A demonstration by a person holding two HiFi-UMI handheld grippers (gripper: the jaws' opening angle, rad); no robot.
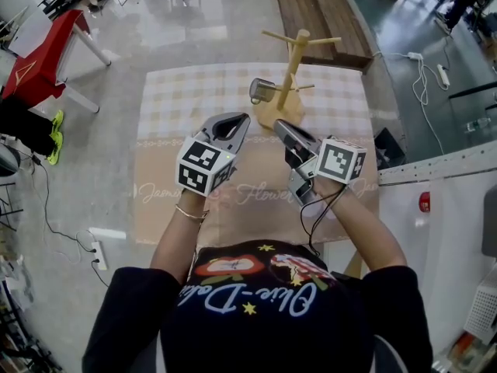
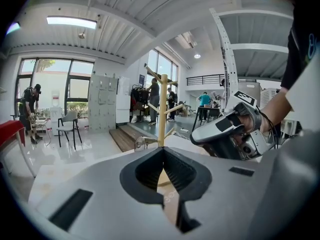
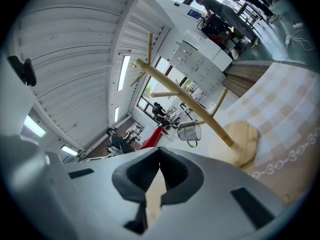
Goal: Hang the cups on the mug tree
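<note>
The cup is seen hung on a low peg of the mug tree, just ahead of both claws. The left claw and right claw are clenched, nothing gripped. "Flower" is printed across the tabletop beneath them.

— What carries everything here?
— A table, covered by a pale checked cloth. A tan band with looping script runs across it, under and behind both claws.
— What stands directly on it?
— A wooden mug tree. Its round base sits flat on the cloth, just ahead of the right gripper, and ahead and to the right of the left gripper.
</note>
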